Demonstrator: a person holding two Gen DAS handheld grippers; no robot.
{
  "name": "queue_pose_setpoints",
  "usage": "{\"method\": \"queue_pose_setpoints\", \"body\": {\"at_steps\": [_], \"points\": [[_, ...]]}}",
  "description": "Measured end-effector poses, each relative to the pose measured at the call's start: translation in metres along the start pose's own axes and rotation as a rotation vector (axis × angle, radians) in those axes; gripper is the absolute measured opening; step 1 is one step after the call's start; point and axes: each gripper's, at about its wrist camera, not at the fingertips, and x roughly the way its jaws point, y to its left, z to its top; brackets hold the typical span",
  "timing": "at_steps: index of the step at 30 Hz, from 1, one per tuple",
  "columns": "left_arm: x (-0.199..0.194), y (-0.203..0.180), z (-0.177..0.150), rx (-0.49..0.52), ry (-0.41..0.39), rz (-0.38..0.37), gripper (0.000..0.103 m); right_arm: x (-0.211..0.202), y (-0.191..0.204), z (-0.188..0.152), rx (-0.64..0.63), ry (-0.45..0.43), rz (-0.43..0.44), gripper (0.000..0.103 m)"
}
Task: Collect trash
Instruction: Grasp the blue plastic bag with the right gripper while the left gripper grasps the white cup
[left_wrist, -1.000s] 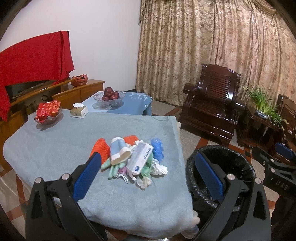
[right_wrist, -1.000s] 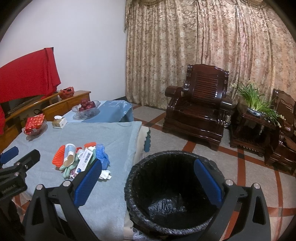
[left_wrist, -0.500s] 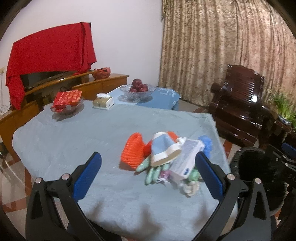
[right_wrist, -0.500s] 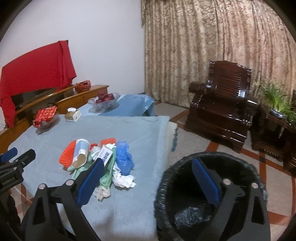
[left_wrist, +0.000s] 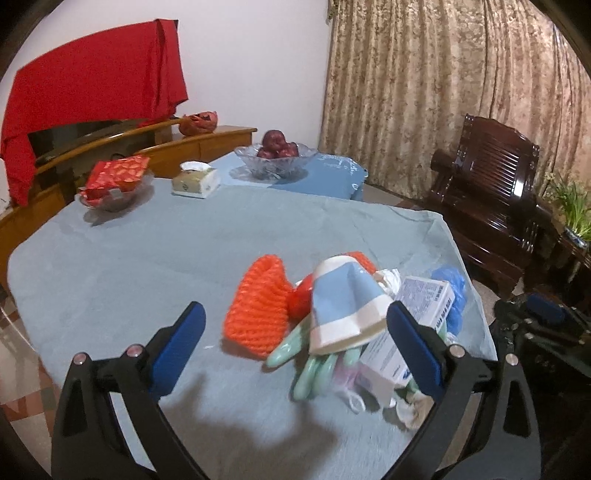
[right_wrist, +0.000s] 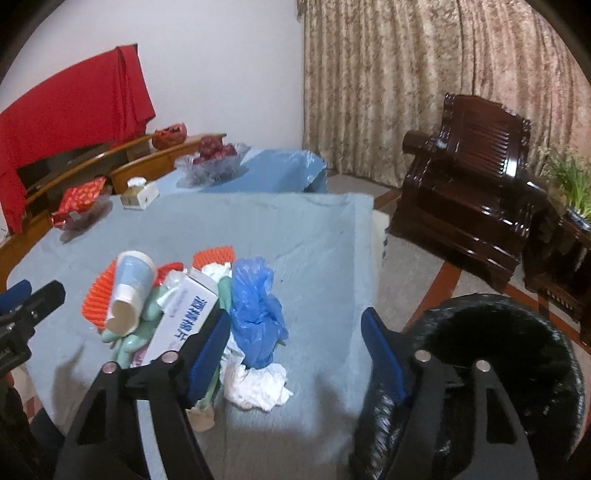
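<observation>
A grey-blue cloth covers the table (left_wrist: 129, 258). In the left wrist view the trash pile (left_wrist: 343, 314) lies near the table's right edge; the left gripper (left_wrist: 295, 339) hangs over it, jaws wide apart, holding nothing.

In the right wrist view the right gripper (right_wrist: 295, 350), jaws just narrowing but apart and empty, frames a blue bag (right_wrist: 255, 314) and tissue (right_wrist: 258, 384); the bin (right_wrist: 509, 387) stands beyond that edge.

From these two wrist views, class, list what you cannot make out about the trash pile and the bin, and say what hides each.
- Black-lined trash bin: right wrist view, its floor lost in darkness, lower side cut by the open right gripper.
- White printed carton: left wrist view, small print blurred; near end behind the open left gripper.
- Mint-green rubber gloves: cuffs buried under the blue-and-white paper cup.
- Crumpled white tissue: partly under the blue plastic bag.
</observation>
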Motion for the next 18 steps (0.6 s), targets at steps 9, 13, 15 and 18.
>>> {"method": "queue_pose_setpoints", "body": {"at_steps": [9, 13, 15, 18], "points": [[0.049, -0.006, 0.001, 0.013, 0.074, -0.021, 0.081, 0.045, 0.01, -0.001, -0.043, 0.07, 0.049, 0.066], [0.06, -0.009, -0.001, 0.019, 0.094, -0.049, 0.079, 0.057, 0.014, -0.002, -0.054, 0.1, 0.084, 0.058], [0.064, -0.011, -0.001, 0.026, 0.106, -0.066, 0.079, 0.062, 0.017, -0.002, -0.052, 0.115, 0.114, 0.045], [0.064, -0.013, -0.002, 0.024, 0.107, -0.084, 0.079, 0.064, 0.016, -0.003, -0.029, 0.131, 0.184, 0.024]]}}
